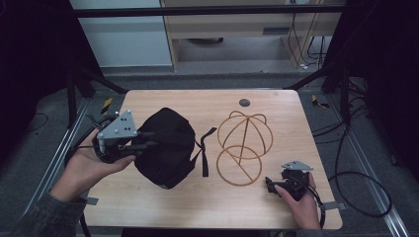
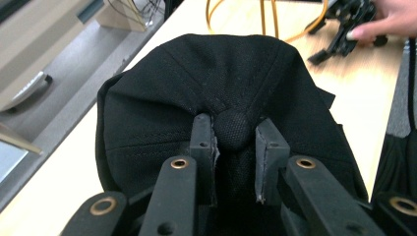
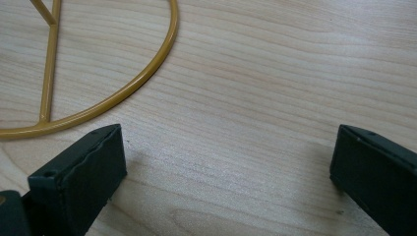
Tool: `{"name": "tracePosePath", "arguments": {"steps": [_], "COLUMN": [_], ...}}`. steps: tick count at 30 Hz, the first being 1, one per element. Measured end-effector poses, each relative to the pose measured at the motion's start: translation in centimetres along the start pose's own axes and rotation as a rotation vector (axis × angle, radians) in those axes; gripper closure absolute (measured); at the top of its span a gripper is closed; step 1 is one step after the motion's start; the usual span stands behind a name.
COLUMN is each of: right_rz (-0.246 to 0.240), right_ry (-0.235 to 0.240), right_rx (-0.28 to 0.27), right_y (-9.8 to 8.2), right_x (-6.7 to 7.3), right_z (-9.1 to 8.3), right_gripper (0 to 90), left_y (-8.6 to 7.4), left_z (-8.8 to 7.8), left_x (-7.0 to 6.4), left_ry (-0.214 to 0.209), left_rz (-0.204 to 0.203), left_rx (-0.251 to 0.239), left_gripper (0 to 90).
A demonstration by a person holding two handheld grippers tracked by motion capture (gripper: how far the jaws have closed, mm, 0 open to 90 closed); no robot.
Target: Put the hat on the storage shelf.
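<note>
A black cap (image 1: pixel 165 148) lies crumpled on the left half of the wooden table (image 1: pixel 197 202), its strap (image 1: pixel 205 158) trailing to the right. My left gripper (image 1: pixel 148 145) comes in from the left and is shut on the cap's crown. In the left gripper view the jaws pinch the fabric around the top button (image 2: pixel 233 129) of the cap (image 2: pixel 221 73), with my left gripper (image 2: pixel 235 132) closed on it. A gold wire hat stand (image 1: pixel 243 143) rests right of the cap. My right gripper (image 1: pixel 269 185) sits low at the front right; my right gripper (image 3: pixel 228 162) is open over bare wood beside the stand's ring (image 3: pixel 147 73).
A small dark round disc (image 1: pixel 244 102) sits near the table's far edge. Black cables (image 1: pixel 356 173) lie on the floor to the right. A light cabinet (image 1: pixel 237 29) stands behind the table. The other hand and its gripper (image 2: pixel 344 24) appear far off in the left gripper view.
</note>
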State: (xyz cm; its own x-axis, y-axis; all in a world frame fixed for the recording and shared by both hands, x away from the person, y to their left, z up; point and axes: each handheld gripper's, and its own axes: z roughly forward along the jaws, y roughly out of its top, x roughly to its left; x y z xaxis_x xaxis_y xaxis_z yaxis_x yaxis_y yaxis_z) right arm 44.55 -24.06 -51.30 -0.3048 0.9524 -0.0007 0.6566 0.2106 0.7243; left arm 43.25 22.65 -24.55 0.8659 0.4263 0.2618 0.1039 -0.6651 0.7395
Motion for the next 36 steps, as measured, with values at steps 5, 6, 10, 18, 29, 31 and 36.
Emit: {"name": "tracePosePath", "arguments": {"steps": [5,6,10,18,29,31,36], "right_rz": [0.000,0.000,0.000,0.000,0.000,0.000,0.000], "right_ry": [0.000,0.000,-0.001,0.000,0.000,0.000,0.000], "right_rx": [0.000,0.000,0.000,0.000,0.000,0.000,0.000], "right_y": [0.0,0.0,0.0,0.0,0.0,0.0,0.0], "right_x": [0.0,0.0,0.0,0.0,0.0,0.0,0.0], "right_z": [0.0,0.0,0.0,0.0,0.0,0.0,0.0], "right_gripper": [0.6,0.6,0.6,0.6,0.6,0.6,0.6], "left_y": [1.2,1.2,1.7,3.6,6.4,7.2,8.5], "left_z": [-0.8,-0.8,-1.1,-1.4,-1.5,-1.5,-1.2], "left_x": [-0.1,-0.1,-0.2,-0.6,-0.4,-0.3,-0.3], "left_ry": [0.007,0.007,0.011,0.007,0.011,0.016,0.016], "left_rz": [0.016,0.016,0.020,0.056,0.075,0.085,0.097], "left_rx": [-0.024,-0.024,-0.038,-0.046,-0.075,-0.079,-0.083], "left_gripper": [74.0,74.0,74.1,74.1,74.1,74.0,74.1]}}
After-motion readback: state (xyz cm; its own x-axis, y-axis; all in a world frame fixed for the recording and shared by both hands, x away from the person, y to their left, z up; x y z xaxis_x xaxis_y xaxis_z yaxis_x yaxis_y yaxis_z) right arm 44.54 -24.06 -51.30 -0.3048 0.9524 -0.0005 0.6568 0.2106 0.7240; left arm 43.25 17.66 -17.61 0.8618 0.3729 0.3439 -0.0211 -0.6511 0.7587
